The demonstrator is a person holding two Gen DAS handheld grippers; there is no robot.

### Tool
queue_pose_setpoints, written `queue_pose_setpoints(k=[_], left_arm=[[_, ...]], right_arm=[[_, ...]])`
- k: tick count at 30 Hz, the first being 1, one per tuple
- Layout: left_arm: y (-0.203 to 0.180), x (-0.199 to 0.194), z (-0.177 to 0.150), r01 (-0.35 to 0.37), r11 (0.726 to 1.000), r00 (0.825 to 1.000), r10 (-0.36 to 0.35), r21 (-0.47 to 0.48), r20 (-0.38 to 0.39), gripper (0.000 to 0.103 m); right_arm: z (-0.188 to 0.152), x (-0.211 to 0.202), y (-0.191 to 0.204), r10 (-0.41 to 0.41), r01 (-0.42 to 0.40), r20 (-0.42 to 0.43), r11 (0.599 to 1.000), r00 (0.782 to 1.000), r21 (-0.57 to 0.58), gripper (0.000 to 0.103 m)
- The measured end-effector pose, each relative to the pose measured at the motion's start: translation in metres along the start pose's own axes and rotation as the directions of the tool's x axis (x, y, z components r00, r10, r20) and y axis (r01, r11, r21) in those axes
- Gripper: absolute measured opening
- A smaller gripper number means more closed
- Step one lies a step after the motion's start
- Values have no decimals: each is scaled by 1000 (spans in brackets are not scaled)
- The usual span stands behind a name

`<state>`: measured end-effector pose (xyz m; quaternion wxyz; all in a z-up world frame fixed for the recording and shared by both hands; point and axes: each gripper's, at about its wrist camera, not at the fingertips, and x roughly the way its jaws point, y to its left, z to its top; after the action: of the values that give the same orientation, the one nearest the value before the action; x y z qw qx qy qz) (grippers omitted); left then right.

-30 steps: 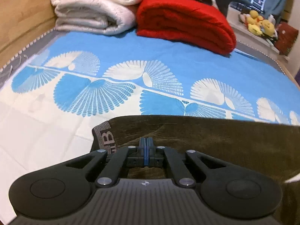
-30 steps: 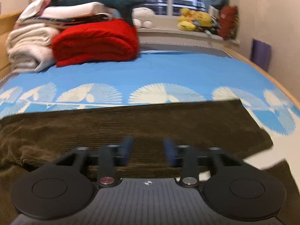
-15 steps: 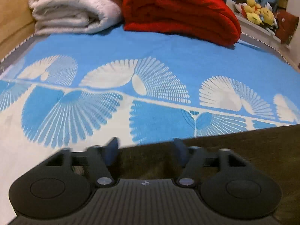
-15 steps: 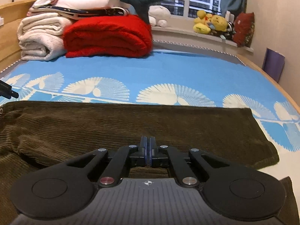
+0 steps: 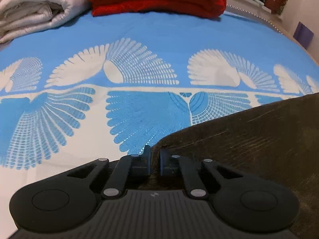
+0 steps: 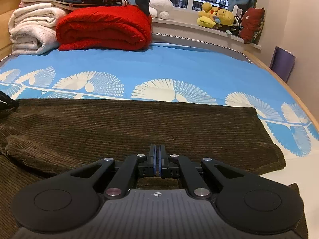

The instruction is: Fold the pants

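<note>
On the bed sheet (image 6: 179, 65), blue with white fan shapes, the brown corduroy pants (image 6: 139, 123) are being kept spread flat across the near part. Their left corner is being pinched by the left gripper (image 5: 154, 155): its jaws are closing, down to a narrow gap with the cloth edge caught in it. The near fold is being clamped by the right gripper (image 6: 157, 155), its pads drawn together on the cloth. At the far end, a red blanket (image 6: 103, 27) is being kept just beside a white quilt (image 6: 31, 31). Plush toys (image 6: 217, 18) are being kept on the sill. No readable writing is being shown on anything.
</note>
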<state>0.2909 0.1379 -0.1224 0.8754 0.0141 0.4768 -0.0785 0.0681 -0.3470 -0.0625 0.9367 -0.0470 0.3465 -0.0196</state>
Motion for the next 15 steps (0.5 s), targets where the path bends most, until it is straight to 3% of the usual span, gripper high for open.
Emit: queue_pose_setpoints(k=[3,7,12,15], left_arm=[[-10,-27,-4,-1,1000,1000,0,27,27,4],[-40,-73,-19,-21,991,999,15,130,46,4],[-74,-154,-64,2,977,996,-20,215,84,3],[-87,-200,-107,29,972,993,-55,233,108,3]], right_arm=[[0,-1,-2,-23,23,-7,1000,1000,-3,2],[-4,-2,-10,-69,69,-27,997,997,23,2],[-16,-11,-26,-94,99,-49,990,994,105,2],[-30,-19,-34,-92,99,-55,983,994,152,2]])
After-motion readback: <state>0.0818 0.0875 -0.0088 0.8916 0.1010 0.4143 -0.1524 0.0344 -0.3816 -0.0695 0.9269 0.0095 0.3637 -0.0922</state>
